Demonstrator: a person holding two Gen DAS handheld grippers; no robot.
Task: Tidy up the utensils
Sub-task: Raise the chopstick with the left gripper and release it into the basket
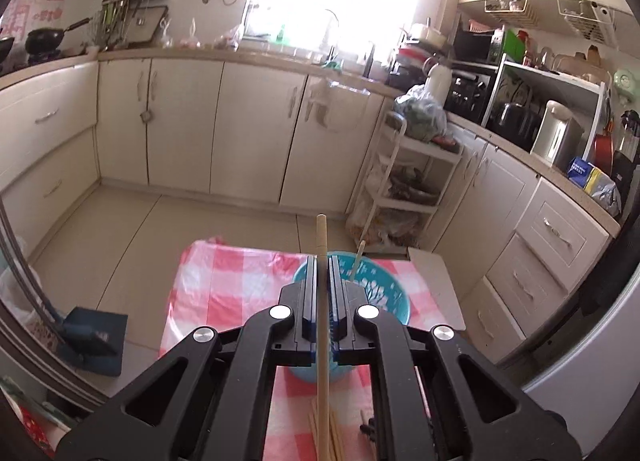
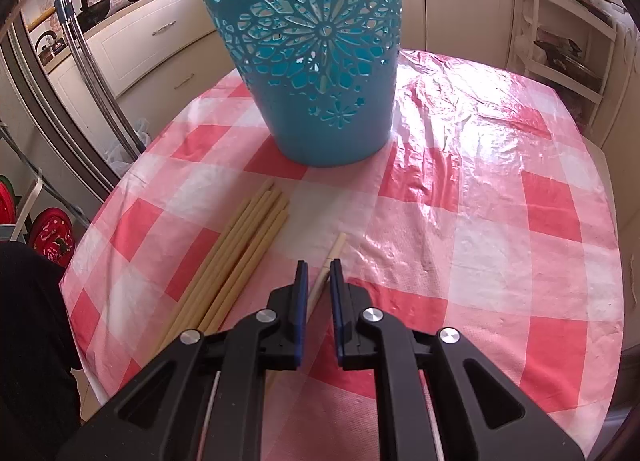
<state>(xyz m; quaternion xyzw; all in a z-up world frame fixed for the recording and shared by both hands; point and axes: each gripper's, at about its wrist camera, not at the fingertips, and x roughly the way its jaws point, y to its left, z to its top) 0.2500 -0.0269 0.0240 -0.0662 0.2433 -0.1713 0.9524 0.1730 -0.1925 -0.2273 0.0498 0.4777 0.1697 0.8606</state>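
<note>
My left gripper (image 1: 322, 261) is shut on a wooden chopstick (image 1: 322, 313) and holds it high above the table, over the blue cut-out basket (image 1: 384, 293). Another chopstick (image 1: 357, 261) stands inside the basket. In the right wrist view the basket (image 2: 320, 61) stands upright on the checked tablecloth (image 2: 480, 221). A bundle of several chopsticks (image 2: 236, 257) lies in front of it. My right gripper (image 2: 319, 267) is low over the cloth, jaws partly open around a single pale chopstick (image 2: 326, 265) lying between them.
The table has a red-and-white checked plastic cover. Kitchen cabinets (image 1: 240, 133) ring the room, a white shelf cart (image 1: 404, 181) stands beyond the table, and a blue dustpan (image 1: 92, 337) sits on the floor at left.
</note>
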